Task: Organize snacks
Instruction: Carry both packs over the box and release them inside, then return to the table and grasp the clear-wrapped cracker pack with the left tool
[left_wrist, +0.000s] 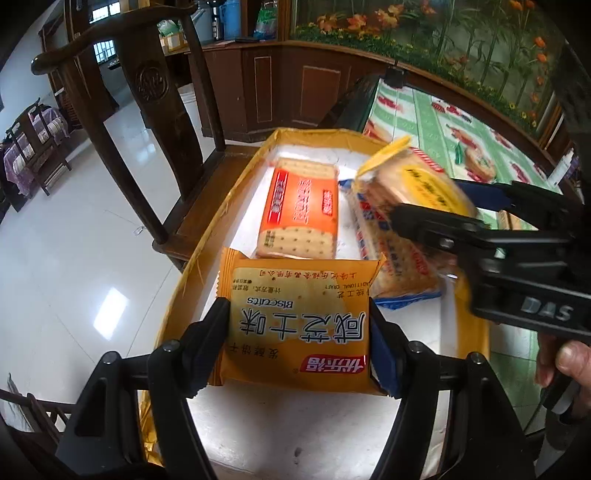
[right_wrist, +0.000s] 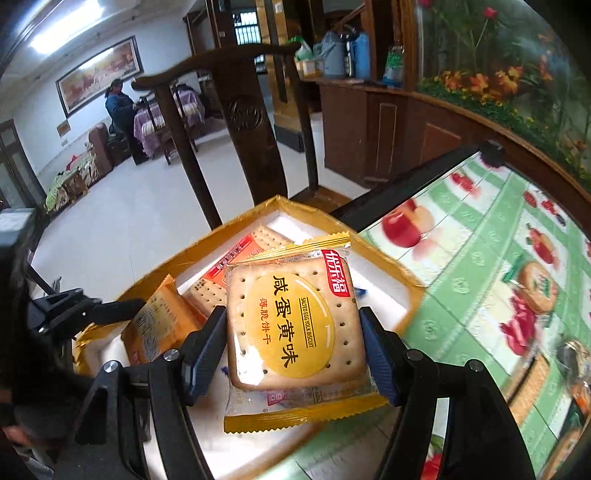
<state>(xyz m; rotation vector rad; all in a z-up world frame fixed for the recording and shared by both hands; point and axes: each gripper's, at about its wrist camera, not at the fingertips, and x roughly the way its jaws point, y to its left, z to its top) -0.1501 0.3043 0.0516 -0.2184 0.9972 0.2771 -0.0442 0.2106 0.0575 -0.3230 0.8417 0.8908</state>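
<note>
Wooden chair (left_wrist: 147, 122): dark, carved round medallion on the back splat; stands left of the box on a glossy white tile floor.

Box (left_wrist: 184, 280): shallow, yellow-taped rim, white bottom; sits beside a table with a green fruit-print cloth (left_wrist: 436, 122).

Left gripper (left_wrist: 299, 350): fingers clenched on an orange cheese-biscuit pack (left_wrist: 299, 325), flat, crimped ends, held over the near part of the box. Print reads upside down: "Biscuits", "TRADITIONAL CRAFT" (first letter cut off), red brand tag.

Orange cracker pack (left_wrist: 301, 210): lies flat on the box bottom, clear ends showing perforated square crackers; its lettering too blurred to read.

Blue-trimmed cracker pack (left_wrist: 402, 258): lies in the box to the right, partly hidden under the other tool; text illegible.

Right gripper (right_wrist: 293, 354): fingers clamped on a yellow egg-yolk biscuit pack (right_wrist: 291, 325) above the box. Clear film, yellow oval label: "SALTED EGG YOLK BISCUIT", Chinese characters, red brand tag. Body marked "DAS", seen inverted from the left wrist.
</note>
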